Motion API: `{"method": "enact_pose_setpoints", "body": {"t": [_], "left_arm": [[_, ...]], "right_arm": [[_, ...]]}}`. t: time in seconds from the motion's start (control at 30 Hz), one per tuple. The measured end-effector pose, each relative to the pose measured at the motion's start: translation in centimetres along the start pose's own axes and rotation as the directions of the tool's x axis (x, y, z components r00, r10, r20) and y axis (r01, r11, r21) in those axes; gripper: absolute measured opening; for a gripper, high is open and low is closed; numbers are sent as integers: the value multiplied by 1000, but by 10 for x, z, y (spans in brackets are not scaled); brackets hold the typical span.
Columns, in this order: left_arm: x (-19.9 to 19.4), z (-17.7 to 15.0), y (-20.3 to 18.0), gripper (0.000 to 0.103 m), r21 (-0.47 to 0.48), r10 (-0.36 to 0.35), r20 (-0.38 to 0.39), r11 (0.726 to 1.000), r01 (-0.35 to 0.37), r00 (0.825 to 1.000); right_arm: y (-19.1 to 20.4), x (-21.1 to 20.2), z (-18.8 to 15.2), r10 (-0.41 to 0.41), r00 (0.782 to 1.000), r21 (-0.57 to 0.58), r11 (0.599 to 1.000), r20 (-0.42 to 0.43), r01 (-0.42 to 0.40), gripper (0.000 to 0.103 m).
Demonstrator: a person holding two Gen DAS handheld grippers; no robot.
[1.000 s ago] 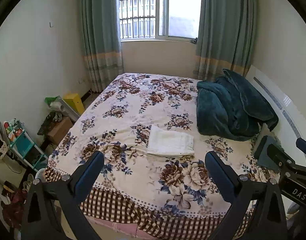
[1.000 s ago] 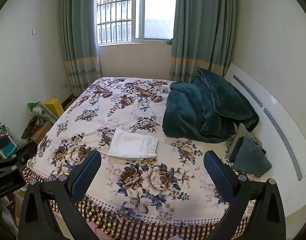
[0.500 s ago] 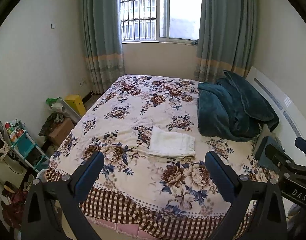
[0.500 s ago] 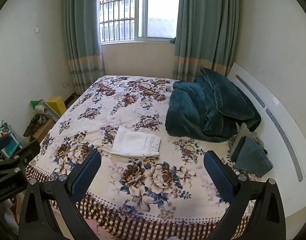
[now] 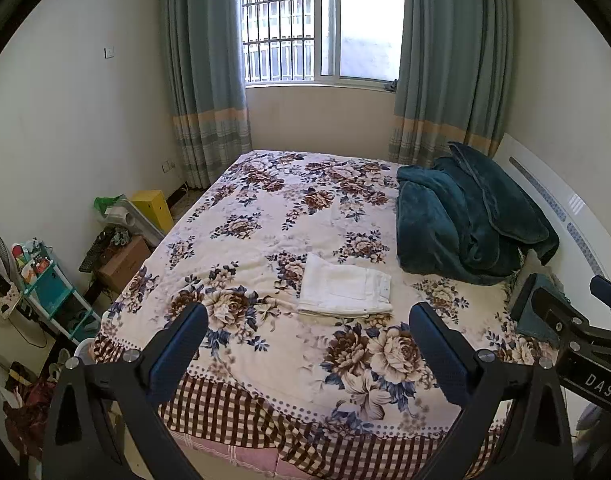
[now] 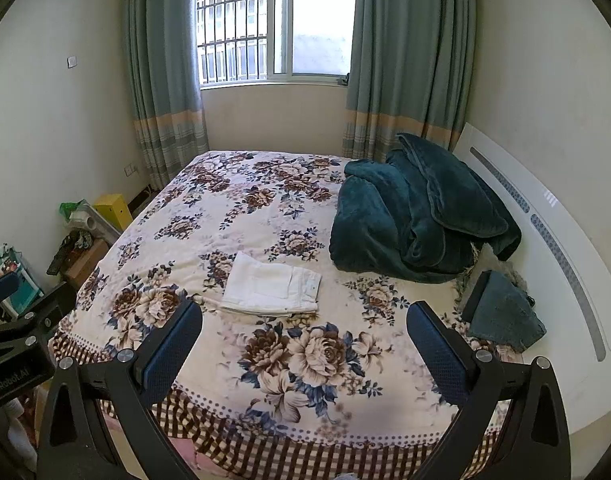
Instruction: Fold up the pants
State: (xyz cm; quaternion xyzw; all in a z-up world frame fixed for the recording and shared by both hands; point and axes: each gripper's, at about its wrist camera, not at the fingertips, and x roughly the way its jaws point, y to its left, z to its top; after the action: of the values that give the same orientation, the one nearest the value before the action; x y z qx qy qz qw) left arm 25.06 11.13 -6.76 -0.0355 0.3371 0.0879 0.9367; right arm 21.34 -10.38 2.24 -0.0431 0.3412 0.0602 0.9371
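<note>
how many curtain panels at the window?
2. The left curtain hangs left of the window; the right curtain hangs to its right, above the teal blanket. Both are drawn aside and reach down behind the bed.

Your two grippers, the left [image 5: 308, 334] and the right [image 6: 304, 330], hung spread wide above the foot of the bed [image 5: 265, 216], holding nothing, with bare floral cover below and ahead of them. The folded pants [image 5: 344, 291] lay flat mid-bed, bare cover on every side. A heaped blanket [image 5: 465, 220] filled the far right side against the headboard [image 6: 545, 232], and a grey bundle [image 6: 505, 312] took the near right corner. Boxes [image 5: 125, 256] and a rack [image 5: 53, 296] crowded the floor left of the bed.
</note>
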Motion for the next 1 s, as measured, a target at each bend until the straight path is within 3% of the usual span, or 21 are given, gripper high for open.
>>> {"method": "enact_pose_setpoints", "body": {"t": [1.0], "left_arm": [[3, 10, 6, 103, 9, 6, 13, 1000, -7, 1000]], "right_arm": [[1, 4, 5, 10, 1000, -2, 1000, 3, -10, 103]]}}
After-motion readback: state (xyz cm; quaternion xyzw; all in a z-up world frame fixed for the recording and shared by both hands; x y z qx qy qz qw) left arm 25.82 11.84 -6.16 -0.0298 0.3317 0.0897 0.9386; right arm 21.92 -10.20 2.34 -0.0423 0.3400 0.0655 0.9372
